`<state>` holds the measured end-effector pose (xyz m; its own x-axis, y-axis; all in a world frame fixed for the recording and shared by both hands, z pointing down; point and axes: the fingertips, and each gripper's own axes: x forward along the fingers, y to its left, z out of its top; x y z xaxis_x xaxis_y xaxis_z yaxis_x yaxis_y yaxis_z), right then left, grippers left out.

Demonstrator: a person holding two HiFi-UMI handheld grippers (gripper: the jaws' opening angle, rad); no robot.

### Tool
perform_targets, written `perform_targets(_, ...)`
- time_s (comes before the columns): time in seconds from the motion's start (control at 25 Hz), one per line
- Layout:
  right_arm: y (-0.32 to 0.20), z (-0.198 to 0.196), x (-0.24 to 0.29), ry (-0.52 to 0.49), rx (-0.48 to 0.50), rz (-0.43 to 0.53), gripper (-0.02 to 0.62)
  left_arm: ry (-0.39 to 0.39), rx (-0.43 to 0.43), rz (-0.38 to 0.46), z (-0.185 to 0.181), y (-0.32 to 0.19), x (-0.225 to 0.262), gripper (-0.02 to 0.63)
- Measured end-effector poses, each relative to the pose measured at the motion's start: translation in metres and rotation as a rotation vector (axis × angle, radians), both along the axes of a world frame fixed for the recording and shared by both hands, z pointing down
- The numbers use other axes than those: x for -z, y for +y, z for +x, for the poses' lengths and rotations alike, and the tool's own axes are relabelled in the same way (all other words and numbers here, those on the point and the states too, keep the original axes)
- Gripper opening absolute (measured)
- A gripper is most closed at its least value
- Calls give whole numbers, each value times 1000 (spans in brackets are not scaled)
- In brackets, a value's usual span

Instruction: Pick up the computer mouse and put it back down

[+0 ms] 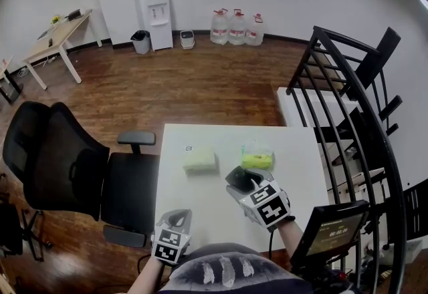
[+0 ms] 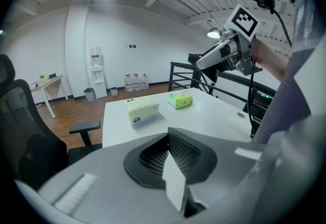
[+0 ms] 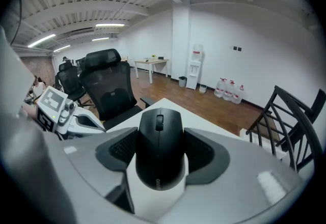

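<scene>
A person stands at a white rectangular desk (image 1: pixel 200 202), seen from above, with a hand-held gripper in each hand.

The right hand-held gripper (image 1: pixel 241 181) pinches a black, rounded plastic computer mouse (image 3: pixel 159 149) by its two long sides. Its ribbed dark pads press the flanks, and the scroll wheel points away from the camera. Gripping the sides keeps the mouse level, so it could be set flat again. The mouse hangs over the near right part of the desk, tilted downward. Whether its underside touches the surface cannot be told. It appears to be in the carrying stage, with the setting down not yet done.

The left hand-held gripper (image 2: pixel 170 157) rests low at the near edge of the desk, its jaws pressed together on nothing, apparently kept out of the way.

Farther back, well apart from the mouse, lie a pale yellow tissue box (image 1: pixel 199 159) and a green tissue pack (image 1: pixel 257 154). A black mesh office chair (image 1: pixel 60 159) stands at the desk's left.
</scene>
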<state>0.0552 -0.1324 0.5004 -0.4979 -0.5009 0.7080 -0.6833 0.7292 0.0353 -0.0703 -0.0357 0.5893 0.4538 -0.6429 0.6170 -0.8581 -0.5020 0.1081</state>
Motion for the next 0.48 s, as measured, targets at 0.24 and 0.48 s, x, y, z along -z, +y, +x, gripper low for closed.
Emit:
perform_targets(0.24,-12,10,-47,27,-69,-77,290,0,-2,-17,2,3,-5,15)
perform_targets(0.48,-14,16,-87,62,-95,-148,290,0,2,-25,4,5,-6,15)
